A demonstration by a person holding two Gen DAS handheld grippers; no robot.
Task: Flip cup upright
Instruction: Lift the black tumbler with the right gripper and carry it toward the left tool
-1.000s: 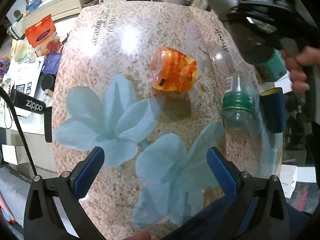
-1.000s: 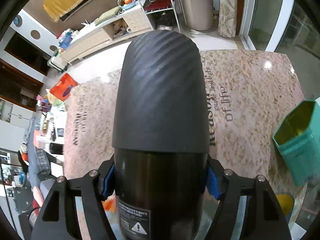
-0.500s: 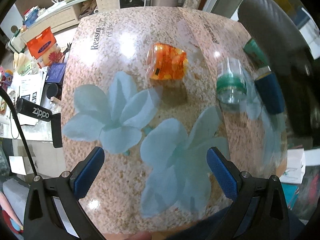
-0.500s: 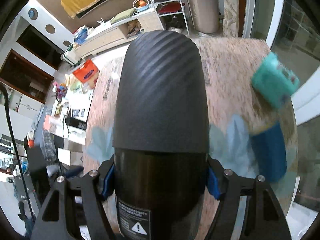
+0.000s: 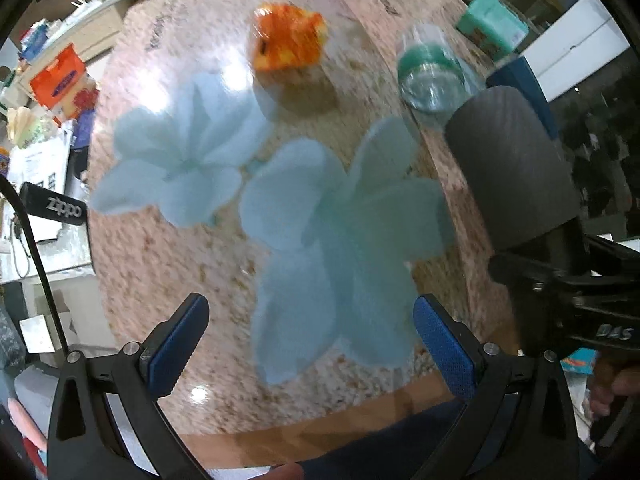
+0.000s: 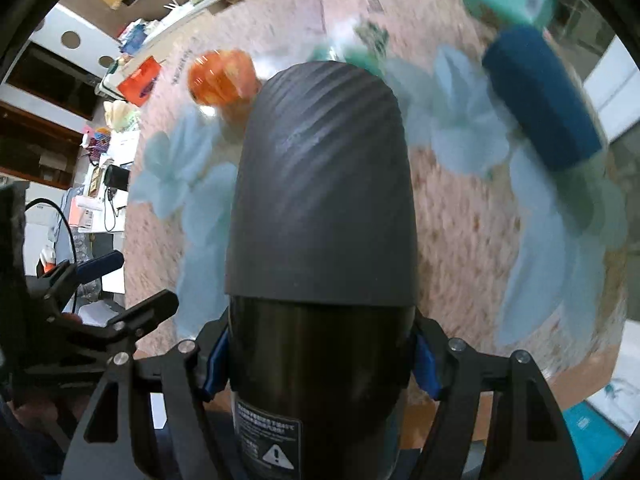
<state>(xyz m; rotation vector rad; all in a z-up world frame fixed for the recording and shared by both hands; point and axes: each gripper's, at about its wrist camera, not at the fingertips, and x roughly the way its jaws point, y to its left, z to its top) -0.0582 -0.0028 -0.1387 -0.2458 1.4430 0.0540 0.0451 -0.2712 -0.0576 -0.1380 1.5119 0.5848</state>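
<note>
While both views are motion-blurred, the layout reads fine. Table (image 5: 168,264), speckled pink-beige top with big pale-blue flower prints, fills most of each frame.

Cup (image 6: 320,184), a dark insulated tumbler with a ribbed matte grey upper section and a warning label low on its glossy body, sits dead centre in the right wrist view, clamped between the blue pads of the right gripper (image 6: 320,360). It points away from the camera along the fingers, above the tabletop. In the left wrist view the same cup (image 5: 512,164) is at 3 o'clock, leaning toward 11.

Left gripper (image 5: 308,336) has its jaws spread wide with nothing between them, over the near table edge at 6 o'clock.

Dark blue cup (image 6: 540,108) lies on its side at 2 o'clock in the right view. Teal box (image 5: 492,24) at 1 o'clock, near the far table edge. Clear jar with a green band (image 5: 432,76) just beside the blue cup. Orange wrapped packet (image 5: 288,36) at 12 o'clock, blurred.
</note>
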